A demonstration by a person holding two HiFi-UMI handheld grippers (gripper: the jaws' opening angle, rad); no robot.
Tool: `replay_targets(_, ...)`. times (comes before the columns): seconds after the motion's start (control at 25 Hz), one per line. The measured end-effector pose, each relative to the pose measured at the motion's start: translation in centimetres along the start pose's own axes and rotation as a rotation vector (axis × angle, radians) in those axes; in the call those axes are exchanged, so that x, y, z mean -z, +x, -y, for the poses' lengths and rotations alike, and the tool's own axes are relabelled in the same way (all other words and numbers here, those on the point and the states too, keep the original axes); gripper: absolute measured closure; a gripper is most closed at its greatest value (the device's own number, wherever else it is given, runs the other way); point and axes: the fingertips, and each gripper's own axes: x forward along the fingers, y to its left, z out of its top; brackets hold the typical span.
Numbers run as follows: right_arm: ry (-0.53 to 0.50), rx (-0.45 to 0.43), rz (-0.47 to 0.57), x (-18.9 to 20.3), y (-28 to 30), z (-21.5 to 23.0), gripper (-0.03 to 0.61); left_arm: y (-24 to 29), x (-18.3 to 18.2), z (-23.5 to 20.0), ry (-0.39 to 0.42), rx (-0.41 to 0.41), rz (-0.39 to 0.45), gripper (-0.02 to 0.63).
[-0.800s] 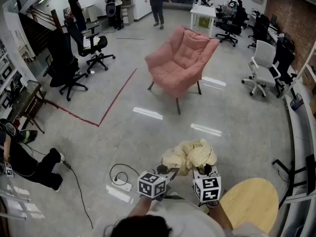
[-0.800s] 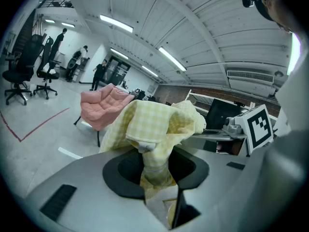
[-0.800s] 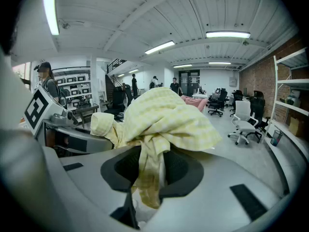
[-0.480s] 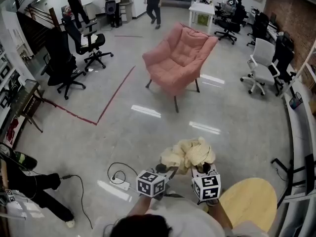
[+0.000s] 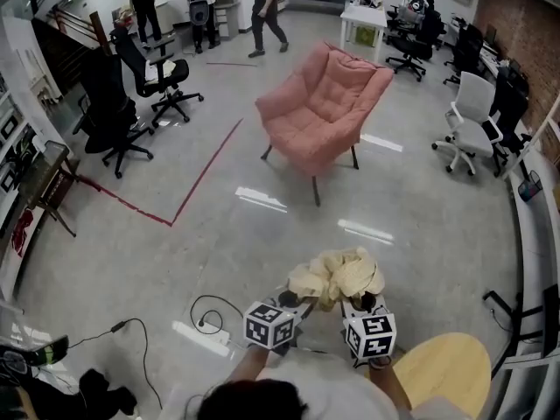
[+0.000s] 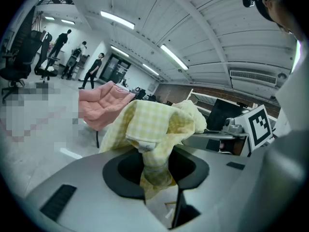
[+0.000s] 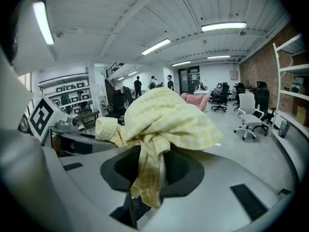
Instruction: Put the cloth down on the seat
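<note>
A pale yellow checked cloth (image 5: 337,275) is bunched up between both grippers, held above the floor in front of the person. My left gripper (image 5: 293,297) is shut on one end of the cloth (image 6: 154,129), which spills out over its jaws. My right gripper (image 5: 360,300) is shut on the other end of the cloth (image 7: 159,120). The pink armchair (image 5: 325,108) stands some way ahead on the floor, its seat bare. It shows small behind the cloth as the armchair (image 6: 101,103) in the left gripper view and the armchair (image 7: 197,100) in the right gripper view.
Black office chairs (image 5: 114,116) stand at the left, white and black ones (image 5: 472,121) at the right. A red tape line (image 5: 188,191) and a cable with power strip (image 5: 210,326) lie on the floor. A round wooden table (image 5: 446,370) is at lower right. People walk at the back (image 5: 262,7).
The grippers and cloth have held their place. The person lying at the lower left has slid almost out of the head view, and the people at the back have walked on.
</note>
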Motion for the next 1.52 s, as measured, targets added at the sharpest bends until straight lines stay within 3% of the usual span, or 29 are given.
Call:
replay_targets(0.36,0.001,0.016,0.008,-6.0,9.7,2.8,0.454,5.4,-7.4,-7.7,0.002,0.022,0.012,0.471)
replay_targets(0.72,-0.005,0.017,-0.010,-12.6,20.1,2.9,0.454,8.3,-15.7,-16.6,0.028,0.040,-0.010,0.471)
replay_targets(1.12,-0.017,0.014,-0.025,-16.3,27.7,2.7,0.454,10.3,-20.6,-23.3,0.040,0.046,-0.029,0.471)
replay_targets(1.52,0.000,-0.008,-0.015,-17.7,30.8,4.3,0.453,12.2,-22.4,-25.3,0.041,0.029,-0.030,0.471)
